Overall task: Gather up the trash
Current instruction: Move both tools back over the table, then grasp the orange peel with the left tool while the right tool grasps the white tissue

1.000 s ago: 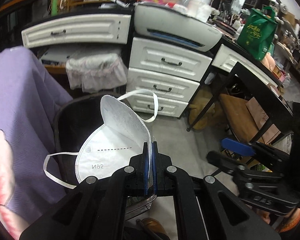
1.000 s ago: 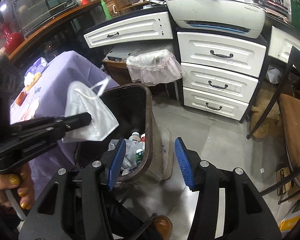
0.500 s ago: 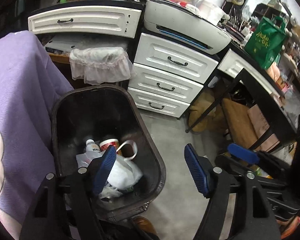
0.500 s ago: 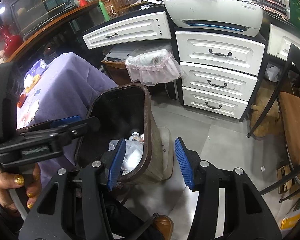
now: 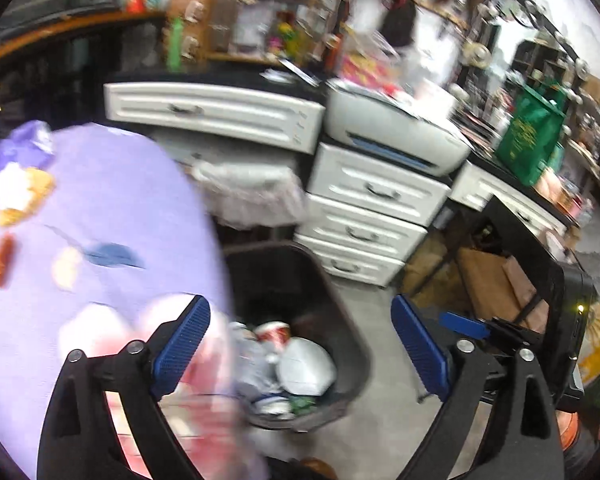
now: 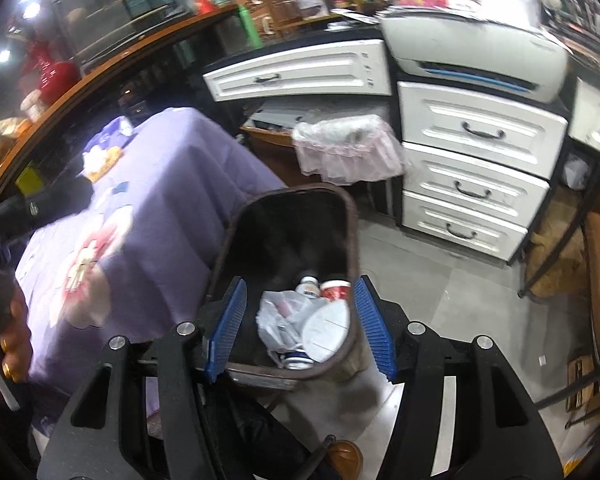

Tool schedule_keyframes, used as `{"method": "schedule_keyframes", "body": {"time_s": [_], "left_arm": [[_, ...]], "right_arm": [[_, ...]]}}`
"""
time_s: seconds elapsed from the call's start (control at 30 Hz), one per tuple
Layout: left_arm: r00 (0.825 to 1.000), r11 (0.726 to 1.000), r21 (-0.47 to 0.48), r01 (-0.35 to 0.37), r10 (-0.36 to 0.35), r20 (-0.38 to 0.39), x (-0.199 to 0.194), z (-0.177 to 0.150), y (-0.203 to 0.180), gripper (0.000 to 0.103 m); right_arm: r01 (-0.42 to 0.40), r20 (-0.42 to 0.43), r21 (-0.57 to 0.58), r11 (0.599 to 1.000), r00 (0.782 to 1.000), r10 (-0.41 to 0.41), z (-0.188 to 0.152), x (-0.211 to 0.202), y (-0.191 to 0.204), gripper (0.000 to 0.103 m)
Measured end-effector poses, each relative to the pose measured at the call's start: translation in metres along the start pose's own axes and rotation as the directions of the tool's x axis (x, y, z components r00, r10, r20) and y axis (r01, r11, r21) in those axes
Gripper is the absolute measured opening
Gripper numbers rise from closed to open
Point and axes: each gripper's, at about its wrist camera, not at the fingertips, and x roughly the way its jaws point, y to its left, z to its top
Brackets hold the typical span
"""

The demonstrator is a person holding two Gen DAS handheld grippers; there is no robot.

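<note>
A dark trash bin stands on the floor beside a table with a purple cloth. The white face mask lies inside it on crumpled paper, a bottle and a red cup; it also shows in the right wrist view. My left gripper is open and empty, above the bin's edge and the table's corner. My right gripper is open and empty, directly over the bin. Scraps of trash lie on the far part of the purple cloth.
White drawers and a printer stand behind the bin, with a small bag-lined basket to their left. A black-framed desk and chair legs are to the right. A green bag sits on the counter.
My left gripper opened and dropped the face mask into the bin, then swung left and up toward the purple table. My right gripper moved over the bin.
</note>
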Motion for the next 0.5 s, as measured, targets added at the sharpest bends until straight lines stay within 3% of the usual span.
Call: {"method": "schedule_keyframes", "body": {"time_s": [0.13, 0.23, 0.37, 0.5], "left_arm": [[0.993, 0.992, -0.044, -0.115, 0.117, 0.033, -0.022, 0.006, 0.042, 0.093], [0.976, 0.974, -0.075, -0.212, 0.215, 0.037, -0.034, 0.006, 0.077, 0.093], [0.94, 0.937, -0.106, -0.334, 0.339, 0.03, -0.044, 0.01, 0.124, 0.093], [0.893, 0.886, -0.115, -0.449, 0.451, -0.013, -0.037, 0.015, 0.173, 0.092]], "right_arm": [[-0.054, -0.004, -0.043, 0.998, 0.999, 0.054, 0.011, 0.005, 0.026, 0.057], [-0.089, -0.005, -0.084, 0.992, 0.996, 0.089, 0.019, 0.009, 0.049, 0.057], [-0.131, -0.007, -0.145, 0.981, 0.991, 0.132, 0.031, 0.014, 0.082, 0.057], [-0.17, -0.009, -0.203, 0.964, 0.985, 0.172, 0.043, 0.017, 0.117, 0.057]]}}
